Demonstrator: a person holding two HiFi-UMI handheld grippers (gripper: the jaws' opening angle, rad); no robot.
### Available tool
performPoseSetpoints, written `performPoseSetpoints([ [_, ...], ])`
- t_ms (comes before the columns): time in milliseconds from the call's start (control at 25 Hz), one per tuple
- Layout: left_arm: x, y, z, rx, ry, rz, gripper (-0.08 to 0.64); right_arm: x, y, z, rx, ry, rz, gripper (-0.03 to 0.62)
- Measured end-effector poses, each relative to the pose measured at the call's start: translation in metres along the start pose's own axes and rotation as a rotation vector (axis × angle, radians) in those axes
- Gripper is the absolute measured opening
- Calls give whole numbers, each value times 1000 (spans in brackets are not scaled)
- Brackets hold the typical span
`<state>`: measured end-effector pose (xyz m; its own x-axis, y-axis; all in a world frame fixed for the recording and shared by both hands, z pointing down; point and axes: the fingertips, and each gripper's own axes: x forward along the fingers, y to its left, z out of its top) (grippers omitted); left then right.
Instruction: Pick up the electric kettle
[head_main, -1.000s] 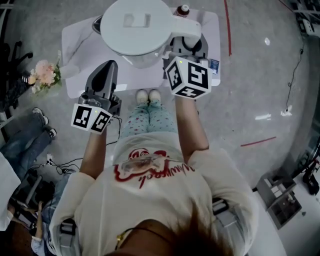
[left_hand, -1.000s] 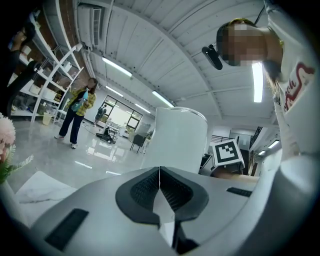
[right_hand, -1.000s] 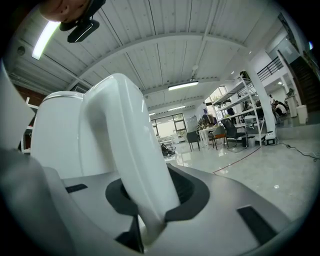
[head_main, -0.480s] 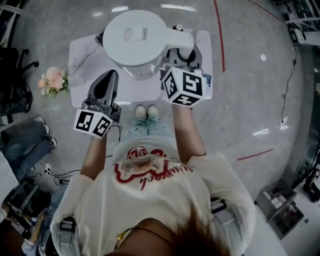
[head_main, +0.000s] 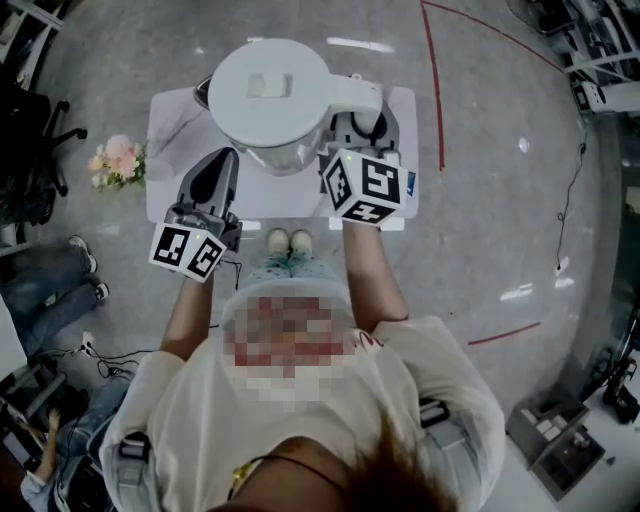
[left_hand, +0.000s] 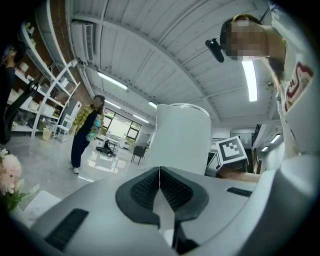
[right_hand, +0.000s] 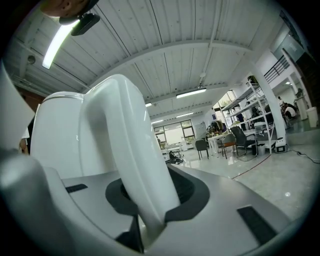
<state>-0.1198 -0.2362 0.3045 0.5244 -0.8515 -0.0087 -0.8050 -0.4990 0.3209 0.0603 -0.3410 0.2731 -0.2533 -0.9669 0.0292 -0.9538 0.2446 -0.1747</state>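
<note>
The white electric kettle (head_main: 268, 95) hangs above the white table (head_main: 402, 150), its round lid seen from above. My right gripper (head_main: 357, 128) is shut on the kettle's handle (head_main: 356, 94). In the right gripper view the curved white handle (right_hand: 131, 150) runs down between the dark pads (right_hand: 192, 192), with the kettle's body (right_hand: 55, 135) to its left. My left gripper (head_main: 226, 160) is at the kettle's near left, shut with nothing in it. In the left gripper view its pads (left_hand: 175, 190) meet, and the kettle's body (left_hand: 182, 135) rises just beyond them.
A bunch of pink flowers (head_main: 118, 160) lies on the floor left of the table. A red line (head_main: 435, 90) runs across the floor on the right. A person (left_hand: 86, 131) stands some way off, near shelving (left_hand: 47, 100).
The kettle and both grippers have risen together, the right one still closed on the handle. In the head view the table and floor now look smaller and further off.
</note>
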Motion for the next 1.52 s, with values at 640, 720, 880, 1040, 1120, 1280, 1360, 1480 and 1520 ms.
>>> performPoseSetpoints([
  [640,-21,-18,33,28,-88,61,12,-21,14,37,16,-36,79,80],
  [720,-22,-24,31,32,-88,64,12,-24,14,38,24,-37,89,80],
  [880,-31,-28,25,35,-90,67,12,-31,18,32,43,-31,104,80],
  [1040,-38,-25,23,29,-98,77,12,-32,23,30,52,-26,114,80],
  [1120,-39,-25,23,28,-97,72,12,-34,23,30,50,-28,114,80],
  [1280,-51,-21,24,33,-102,66,12,-41,32,27,39,-34,113,80],
  [1360,-60,-15,23,33,-103,65,12,-44,40,23,38,-36,111,80],
  [1480,-72,-14,21,33,-97,66,12,-55,47,20,48,-29,106,80],
  [1520,-77,-15,21,33,-98,67,12,-60,48,19,50,-29,103,80],
])
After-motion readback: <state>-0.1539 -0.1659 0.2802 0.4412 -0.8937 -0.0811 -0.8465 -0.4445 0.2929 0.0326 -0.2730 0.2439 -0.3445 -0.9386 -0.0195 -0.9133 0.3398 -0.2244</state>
